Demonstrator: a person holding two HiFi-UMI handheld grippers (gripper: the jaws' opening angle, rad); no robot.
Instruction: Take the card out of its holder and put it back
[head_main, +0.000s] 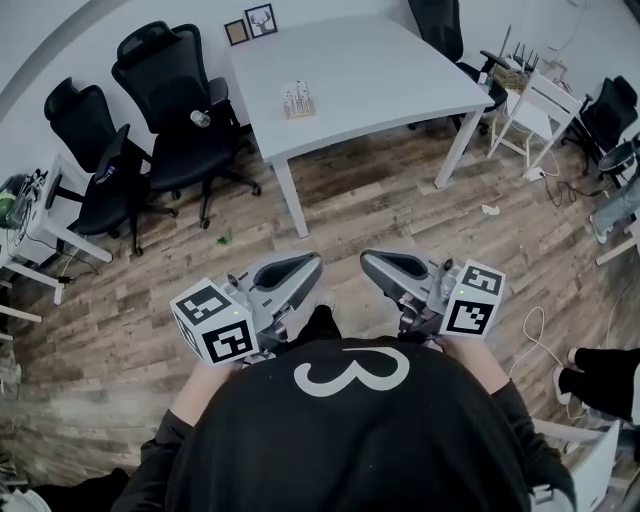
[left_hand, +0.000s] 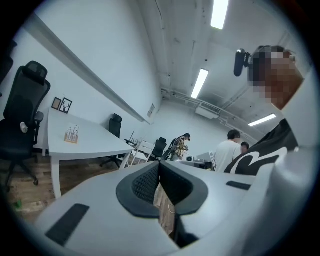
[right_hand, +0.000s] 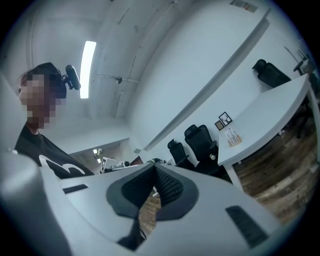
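L gripper (head_main: 303, 266), R gripper (head_main: 379, 263) closed empty; card holder (head_main: 298, 101) on table (head_main: 385, 70), chairs (head_main: 172, 105) beside.

Open floor (head_main: 380, 215) to table (head_main: 390, 70); chairs (head_main: 165, 100) crowd left.

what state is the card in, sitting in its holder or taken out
In. The white printed card stands upright in the small wooden holder on the white table, and nothing is touching it.
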